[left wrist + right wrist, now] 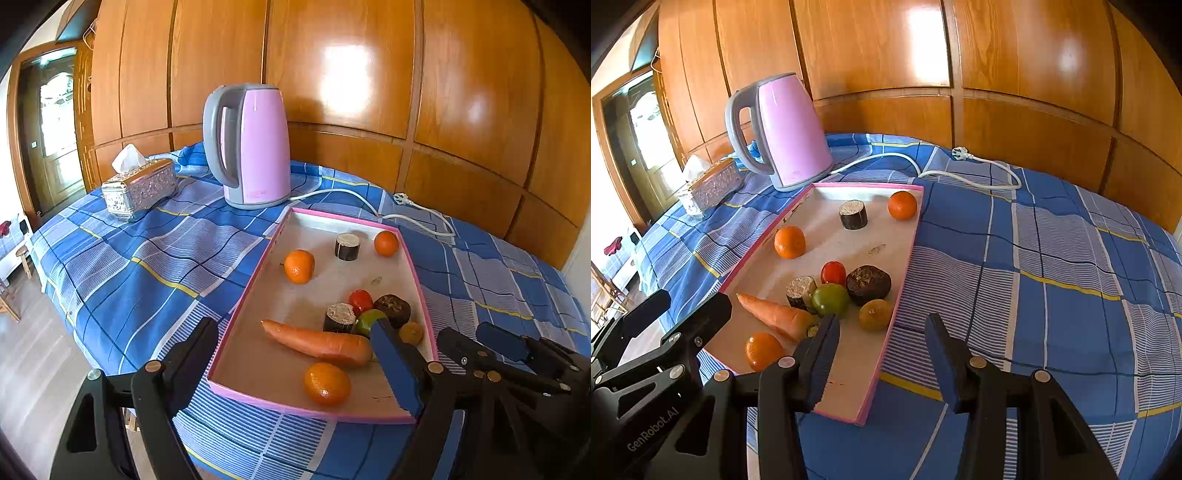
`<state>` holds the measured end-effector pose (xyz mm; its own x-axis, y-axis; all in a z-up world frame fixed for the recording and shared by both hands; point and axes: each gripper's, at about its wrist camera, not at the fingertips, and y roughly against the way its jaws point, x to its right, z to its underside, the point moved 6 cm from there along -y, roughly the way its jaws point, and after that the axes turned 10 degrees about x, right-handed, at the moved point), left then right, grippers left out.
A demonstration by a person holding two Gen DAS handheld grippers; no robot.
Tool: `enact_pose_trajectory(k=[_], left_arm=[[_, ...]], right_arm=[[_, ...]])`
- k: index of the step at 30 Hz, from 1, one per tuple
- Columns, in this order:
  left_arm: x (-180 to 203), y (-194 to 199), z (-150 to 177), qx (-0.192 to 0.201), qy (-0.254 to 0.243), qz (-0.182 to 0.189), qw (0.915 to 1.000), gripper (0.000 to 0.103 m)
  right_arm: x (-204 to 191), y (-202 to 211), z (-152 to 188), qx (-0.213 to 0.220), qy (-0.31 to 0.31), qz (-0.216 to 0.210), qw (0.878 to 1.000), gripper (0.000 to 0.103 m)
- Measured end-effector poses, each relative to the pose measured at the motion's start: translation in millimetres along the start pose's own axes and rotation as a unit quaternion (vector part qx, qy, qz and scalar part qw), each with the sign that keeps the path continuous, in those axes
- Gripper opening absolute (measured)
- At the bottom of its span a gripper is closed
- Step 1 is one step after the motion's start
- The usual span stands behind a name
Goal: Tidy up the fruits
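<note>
From the left wrist, the left gripper (295,347) has its jaws spread wide and grasping nothing, straddling the near end of the pink-rimmed tray (255,258) on the checked surface (129,266). A carrot (317,343) and a mandarin (327,384) lie between them.

From the right wrist, the right gripper (882,332) stands parted and empty over the tray's right rim, a yellowish fruit (874,314) just ahead.

Home room: wooden wardrobe (332,74), kettle (255,147), tissue box (138,190).
</note>
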<state>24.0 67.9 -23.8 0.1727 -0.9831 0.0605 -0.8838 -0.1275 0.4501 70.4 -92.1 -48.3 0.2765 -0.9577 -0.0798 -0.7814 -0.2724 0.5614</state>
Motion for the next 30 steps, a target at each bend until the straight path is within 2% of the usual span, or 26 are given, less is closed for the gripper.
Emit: enact_pose_trajectory(k=[30], left_arm=[[-10.8, -0.7, -4.7, 0.001, 0.012, -0.009, 0.9999, 0.088]], right_arm=[[-8.9, -0.7, 0.5, -0.003, 0.016, 0.0, 1.0, 0.049]])
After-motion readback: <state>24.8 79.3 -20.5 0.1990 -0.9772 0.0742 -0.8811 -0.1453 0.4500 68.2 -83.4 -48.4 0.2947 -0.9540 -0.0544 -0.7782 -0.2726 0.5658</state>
